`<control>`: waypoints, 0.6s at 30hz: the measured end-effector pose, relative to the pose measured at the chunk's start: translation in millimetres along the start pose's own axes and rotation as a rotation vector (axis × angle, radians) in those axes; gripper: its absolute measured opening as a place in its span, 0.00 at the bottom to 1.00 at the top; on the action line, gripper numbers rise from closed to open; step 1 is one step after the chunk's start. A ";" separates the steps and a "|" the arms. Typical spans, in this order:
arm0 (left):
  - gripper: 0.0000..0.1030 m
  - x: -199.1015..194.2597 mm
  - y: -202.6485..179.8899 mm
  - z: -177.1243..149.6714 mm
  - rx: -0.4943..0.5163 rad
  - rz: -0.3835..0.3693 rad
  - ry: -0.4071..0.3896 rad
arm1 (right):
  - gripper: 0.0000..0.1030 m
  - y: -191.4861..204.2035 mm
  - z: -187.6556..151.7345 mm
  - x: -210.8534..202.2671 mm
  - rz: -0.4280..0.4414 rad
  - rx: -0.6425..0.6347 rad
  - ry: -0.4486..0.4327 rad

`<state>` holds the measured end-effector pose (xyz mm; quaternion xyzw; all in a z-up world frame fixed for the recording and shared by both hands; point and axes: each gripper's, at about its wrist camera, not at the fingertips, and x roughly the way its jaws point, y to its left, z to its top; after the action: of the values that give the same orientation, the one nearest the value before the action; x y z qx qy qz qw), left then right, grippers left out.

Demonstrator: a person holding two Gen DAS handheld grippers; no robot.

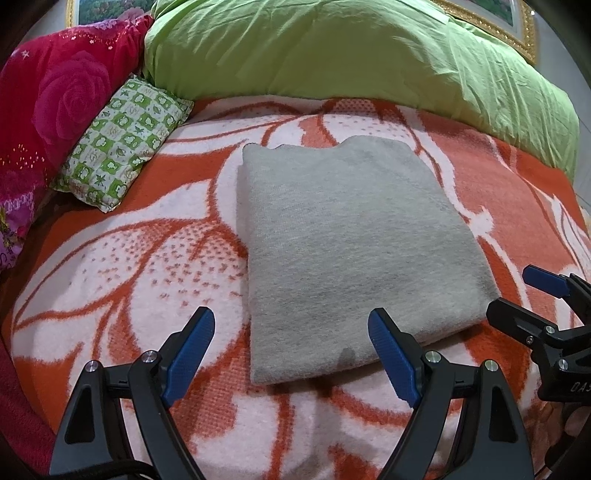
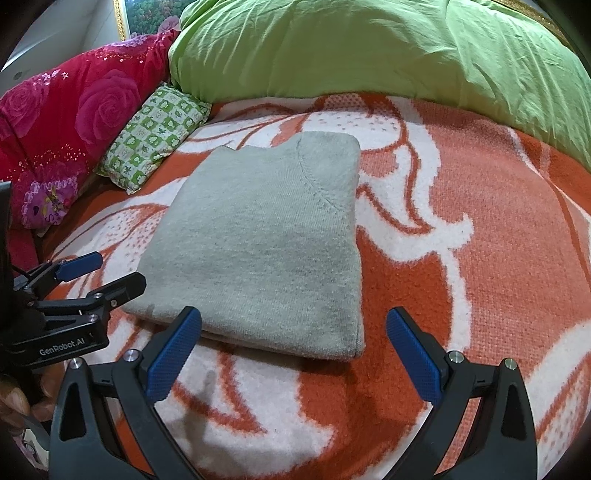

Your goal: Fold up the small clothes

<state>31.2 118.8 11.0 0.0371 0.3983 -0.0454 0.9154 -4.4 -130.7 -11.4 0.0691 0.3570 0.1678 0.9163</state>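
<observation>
A grey knit garment lies folded into a flat rectangle on an orange and white blanket; it also shows in the right wrist view, with a seam near its far right corner. My left gripper is open and empty, hovering at the garment's near left corner. My right gripper is open and empty at the garment's near right corner. Each gripper shows in the other's view: the right gripper and the left gripper, both open.
A large green duvet lies heaped along the far side. A small green patterned pillow and a red rose-print cushion lie at the far left. A gold picture frame hangs behind.
</observation>
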 end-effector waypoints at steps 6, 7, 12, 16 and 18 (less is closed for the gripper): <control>0.83 1.6 1.1 1.2 -0.004 -0.001 0.003 | 0.97 -1.7 1.2 1.5 0.000 0.002 0.004; 0.83 1.3 1.1 1.1 -0.004 0.000 0.003 | 0.97 -2.4 1.5 2.1 0.000 0.003 0.005; 0.83 3.7 1.2 2.4 -0.002 -0.005 0.009 | 0.97 -2.6 1.7 2.2 -0.001 0.003 0.004; 0.83 4.9 1.4 2.5 -0.005 -0.011 0.012 | 0.97 -4.0 1.8 3.3 0.003 0.006 0.006; 0.83 5.5 0.5 2.5 -0.002 -0.012 0.012 | 0.97 -4.2 1.9 3.3 0.003 0.009 0.005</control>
<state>36.8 118.7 8.8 0.0343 0.4039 -0.0503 0.9128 0.2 -133.4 -13.1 0.0730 0.3599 0.1676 0.9149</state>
